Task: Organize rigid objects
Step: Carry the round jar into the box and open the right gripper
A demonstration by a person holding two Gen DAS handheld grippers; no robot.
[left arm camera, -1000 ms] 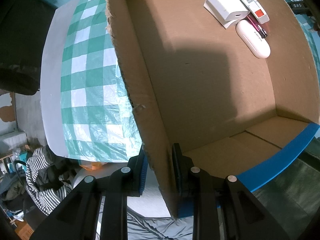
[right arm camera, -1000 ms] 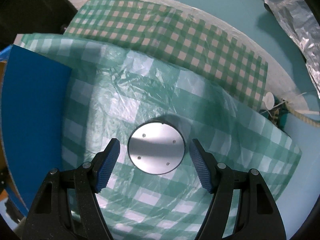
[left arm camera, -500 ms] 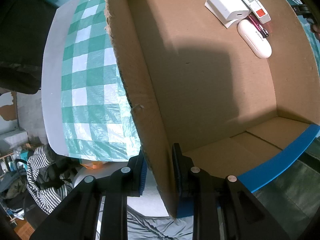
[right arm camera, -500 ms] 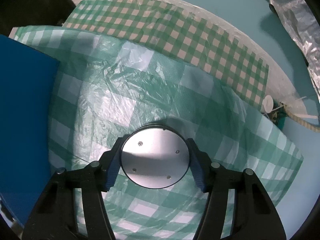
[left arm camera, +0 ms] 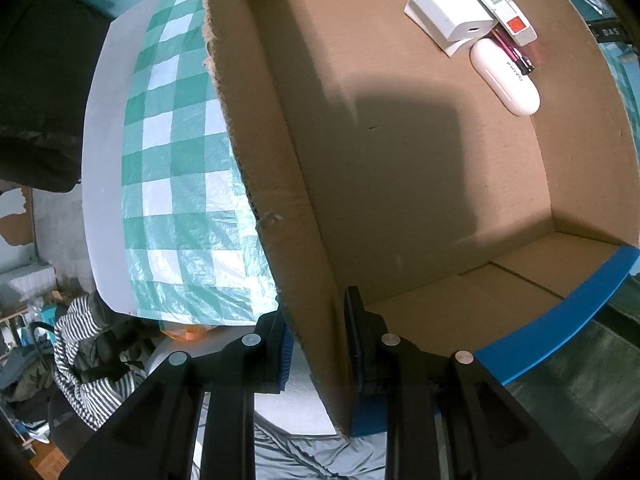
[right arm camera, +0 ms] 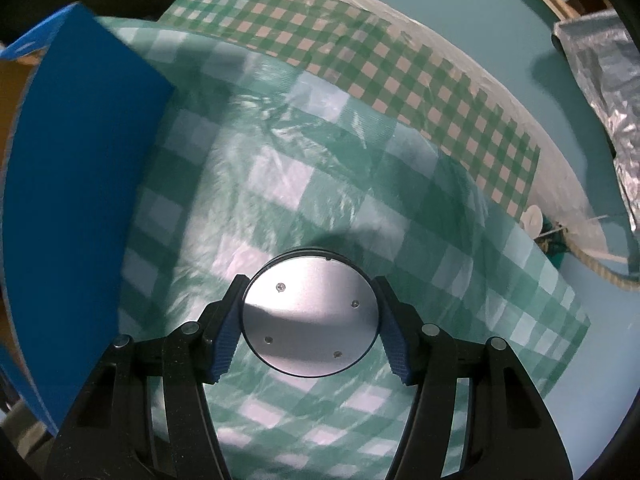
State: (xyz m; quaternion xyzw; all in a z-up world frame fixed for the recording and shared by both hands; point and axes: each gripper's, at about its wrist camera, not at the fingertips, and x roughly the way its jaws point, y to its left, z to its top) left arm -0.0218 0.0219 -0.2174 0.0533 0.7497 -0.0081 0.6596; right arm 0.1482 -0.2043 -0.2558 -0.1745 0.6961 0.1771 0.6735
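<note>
My left gripper [left arm camera: 318, 340] is shut on the near wall of an open cardboard box [left arm camera: 276, 184], one pad outside and one inside. Far inside the box lie a white charger block [left arm camera: 448, 26], a white oval case [left arm camera: 505, 77], a white stick with a red label [left arm camera: 506, 16] and a dark pen [left arm camera: 516, 54]. My right gripper [right arm camera: 310, 330] points down and is shut on a round silver metal disc [right arm camera: 310, 316] with small screws, held just above the green checked plastic sheet [right arm camera: 320, 152]. The box's blue outer wall [right arm camera: 76, 184] stands at the left of that view.
The box rests on a table covered by the checked sheet [left arm camera: 176, 184]. A finer checked cloth [right arm camera: 360, 52] lies at the back, crinkled foil [right arm camera: 600, 80] at the right, a rope [right arm camera: 592, 268] by the table edge. A striped garment [left arm camera: 80, 356] lies below the table.
The right gripper's fingers closed onto the silver disc, and it has lifted and shifted slightly with the disc. The left gripper kept its hold on the box wall.
</note>
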